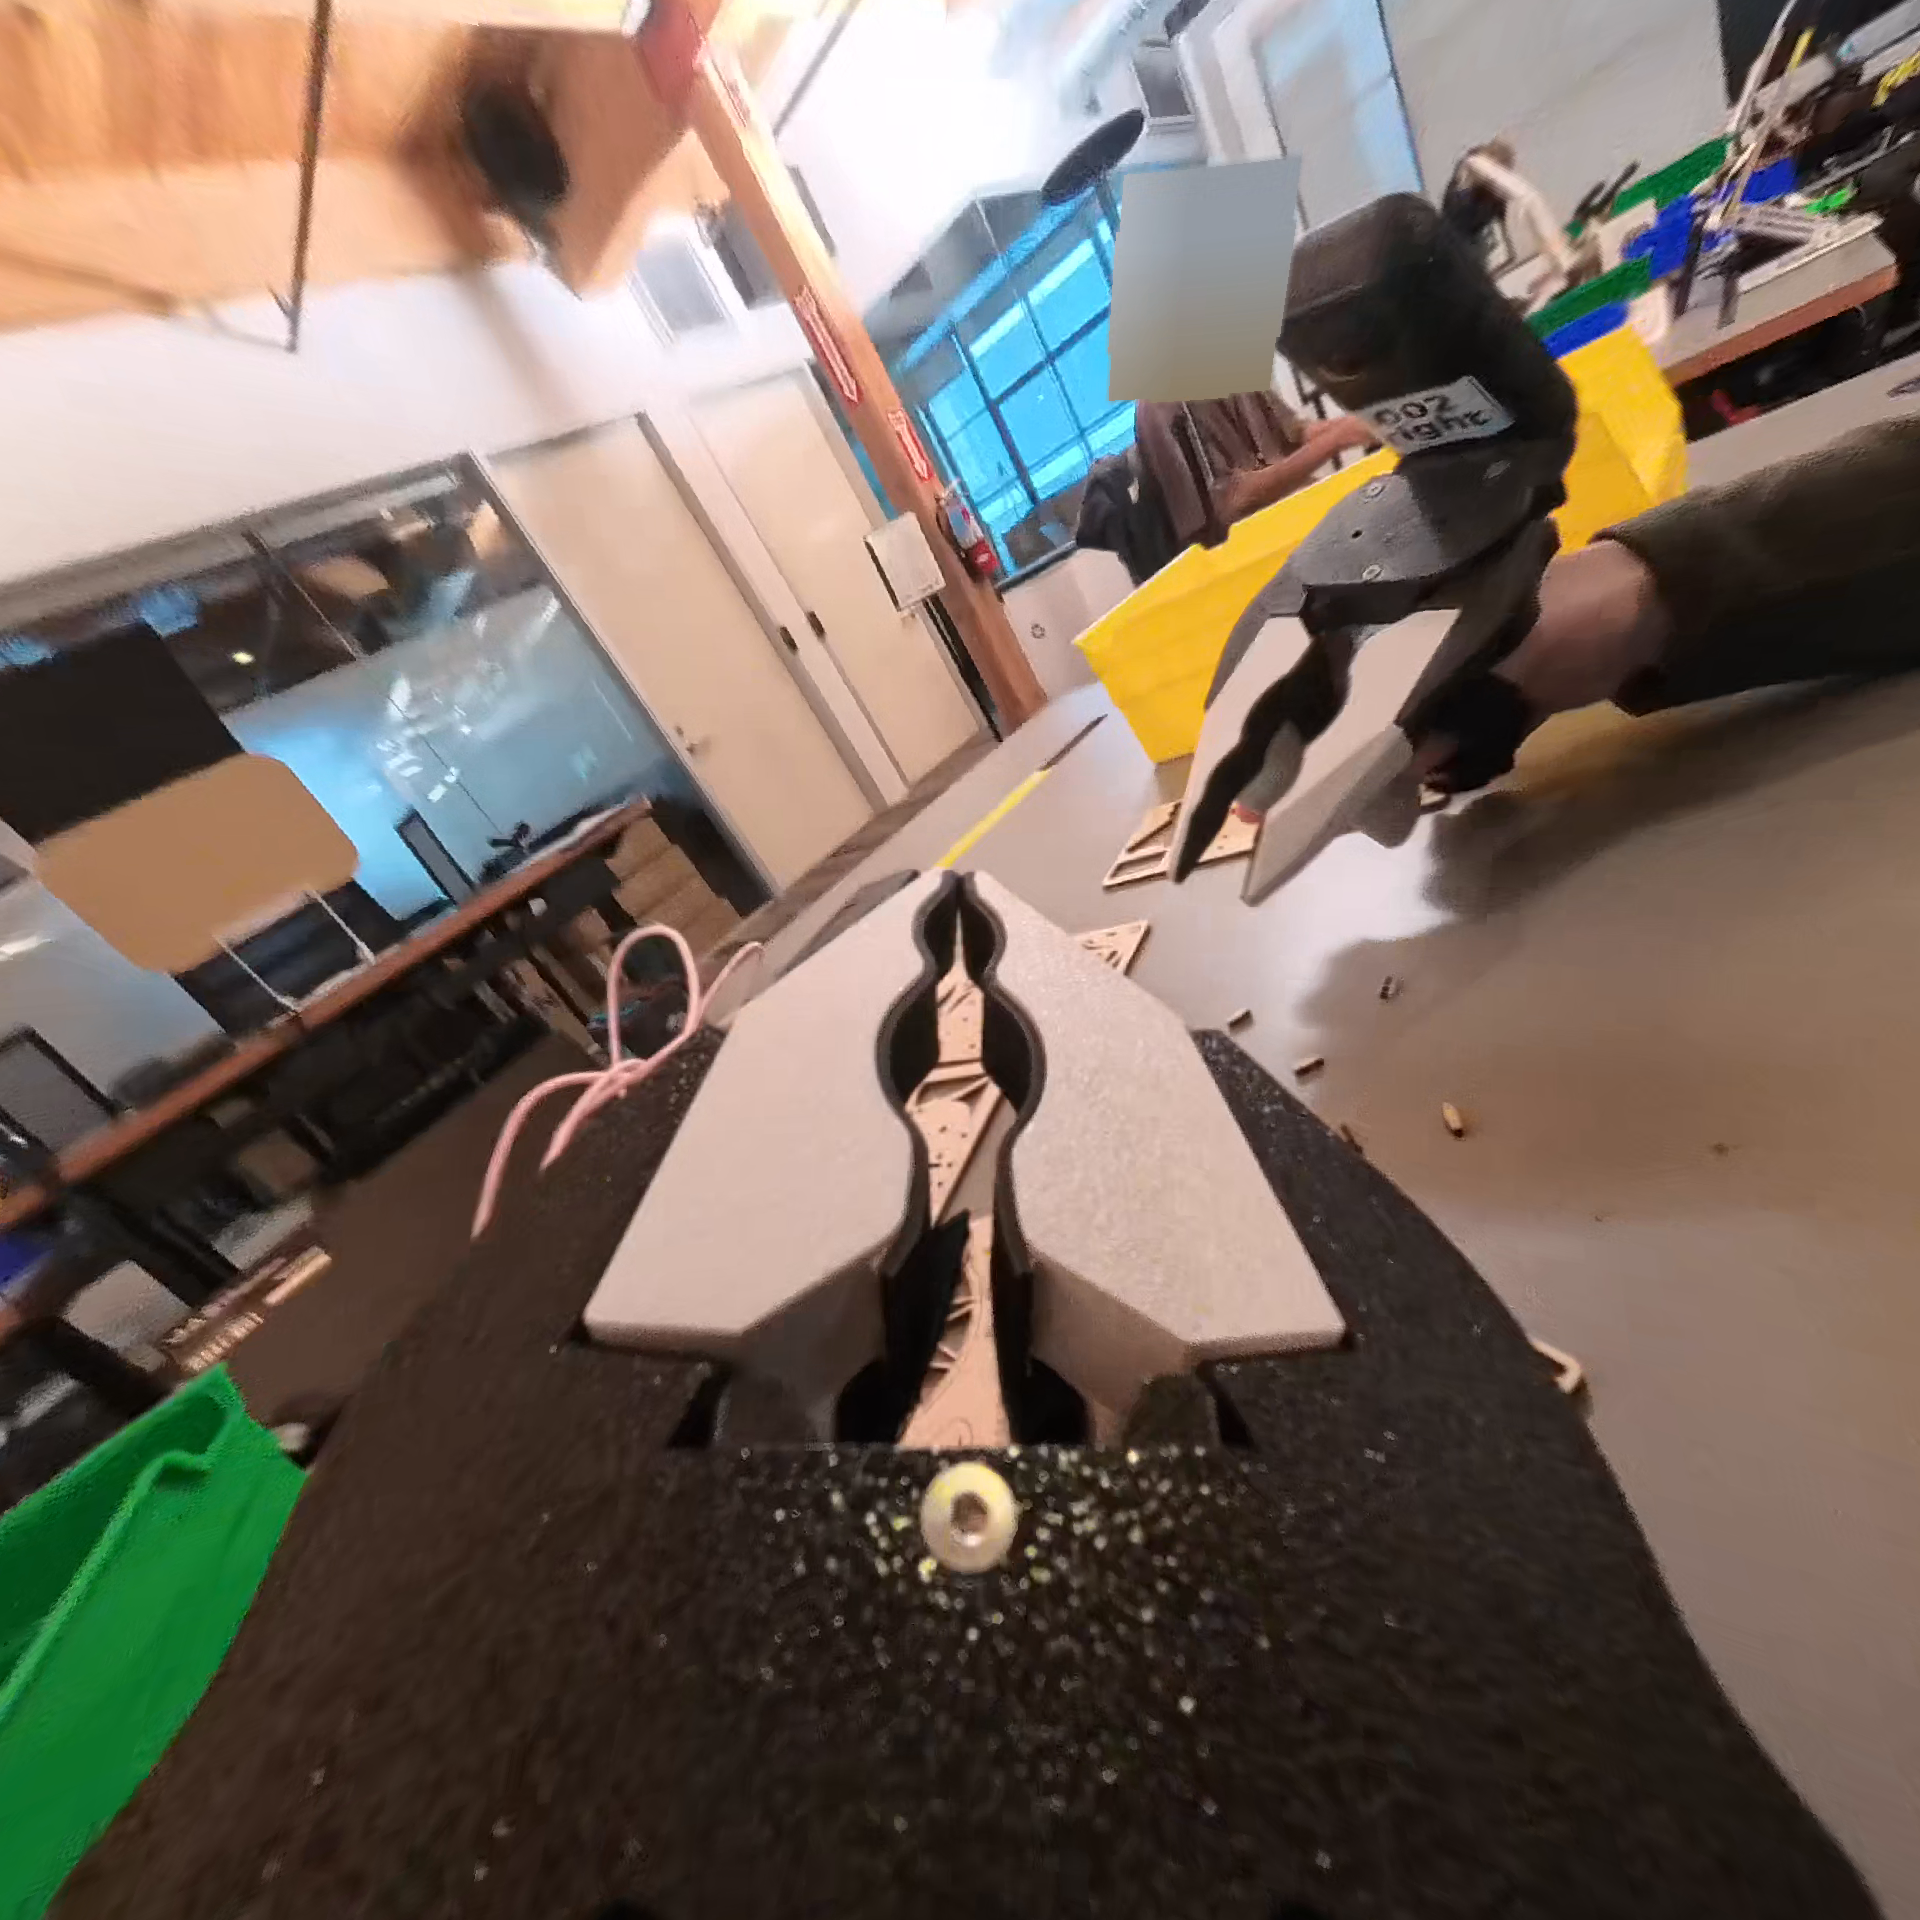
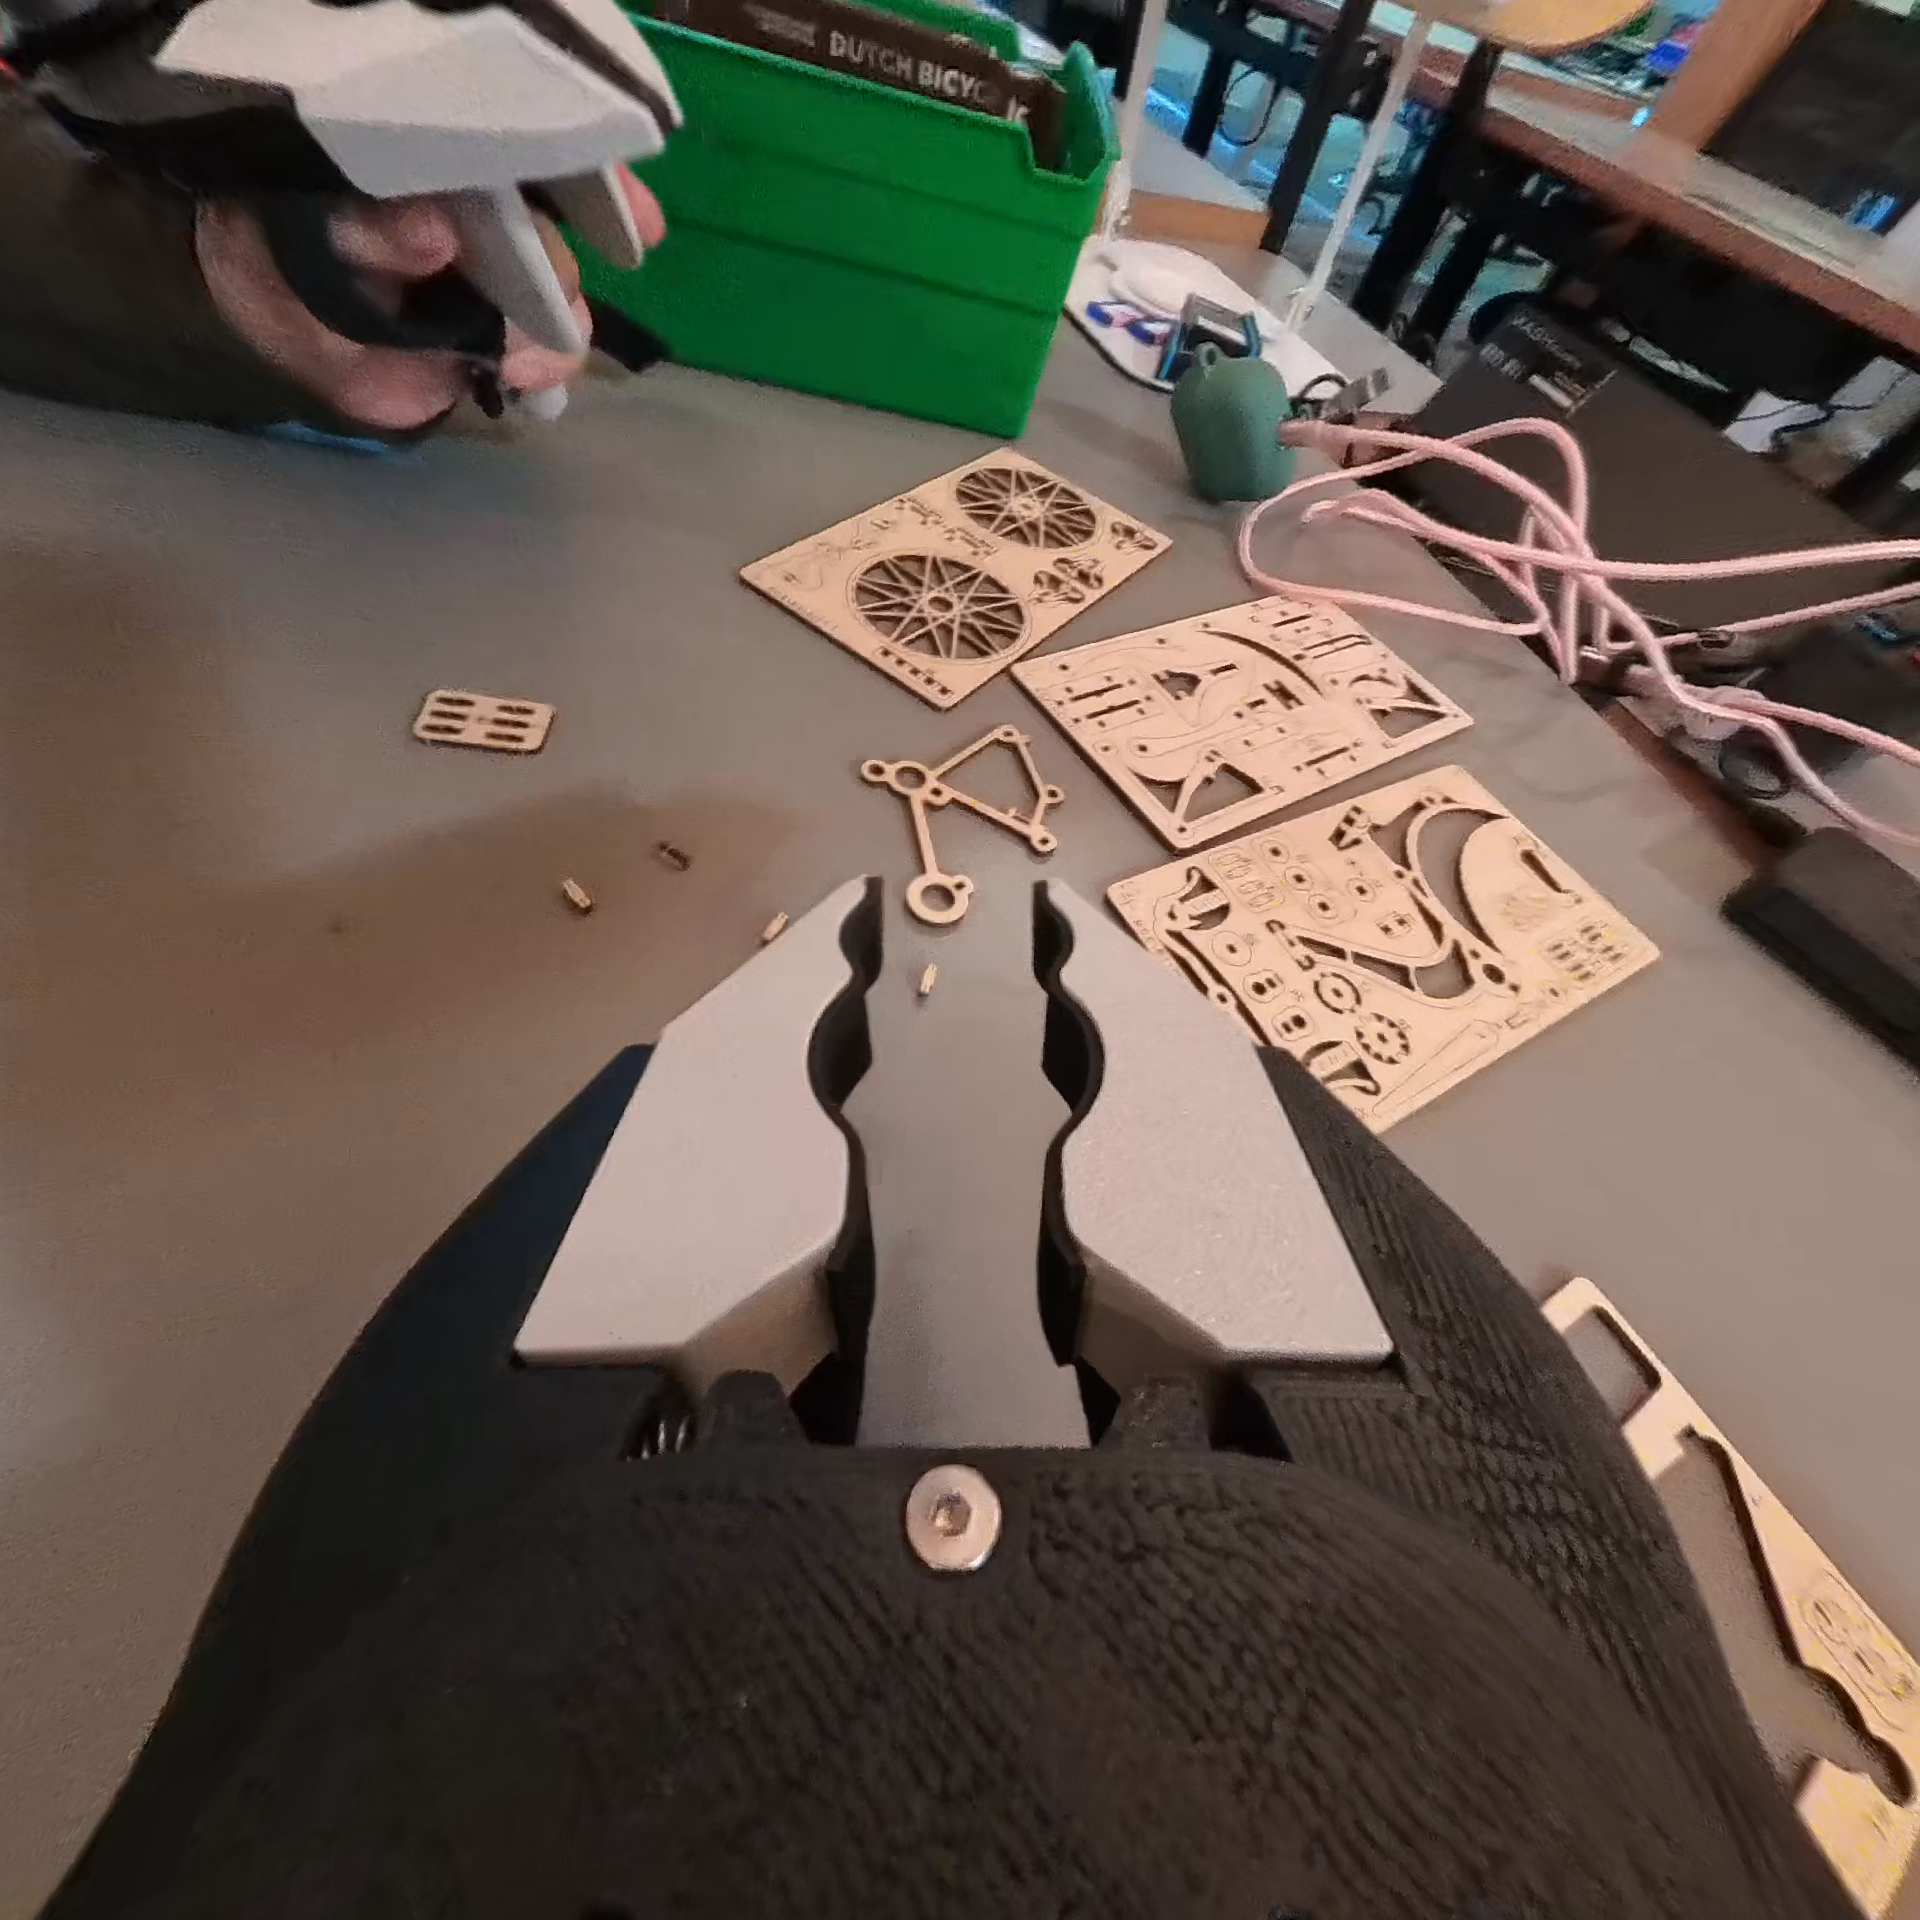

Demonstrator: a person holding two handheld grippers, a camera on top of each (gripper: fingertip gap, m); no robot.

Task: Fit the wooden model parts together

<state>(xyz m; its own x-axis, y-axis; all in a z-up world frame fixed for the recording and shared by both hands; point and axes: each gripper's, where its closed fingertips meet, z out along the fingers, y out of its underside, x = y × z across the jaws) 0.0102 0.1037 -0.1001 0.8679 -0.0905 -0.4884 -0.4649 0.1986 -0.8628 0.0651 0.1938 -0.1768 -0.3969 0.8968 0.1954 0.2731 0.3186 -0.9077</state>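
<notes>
My right gripper (image 2: 956, 899) is open and empty, low over the grey table (image 2: 312, 1039). Its tips point at a loose wooden triangular frame piece (image 2: 956, 810), and a small peg (image 2: 928, 977) lies between the fingers. Three wooden part sheets lie beyond and to the right: a wheel sheet (image 2: 956, 577), a second sheet (image 2: 1236, 707) and a third sheet (image 2: 1382, 945). My left gripper (image 1: 961, 894) is shut; wooden parts (image 1: 961, 1101) show through the gap below it. It also shows raised at the far left (image 2: 649, 156). The right gripper (image 1: 1226, 873) shows open in the left wrist view.
A small wooden plate (image 2: 483, 720) and loose pegs (image 2: 575, 894) lie to the left. A green bin (image 2: 862, 239) stands behind, with a green object (image 2: 1231, 436) and pink cords (image 2: 1558, 582) at the right. Another wooden sheet (image 2: 1766, 1558) lies near right. A yellow bin (image 1: 1174, 644) stands beyond. Left tips and right tips are each some 12 centimetres from the small wooden plate (image 2: 483, 720).
</notes>
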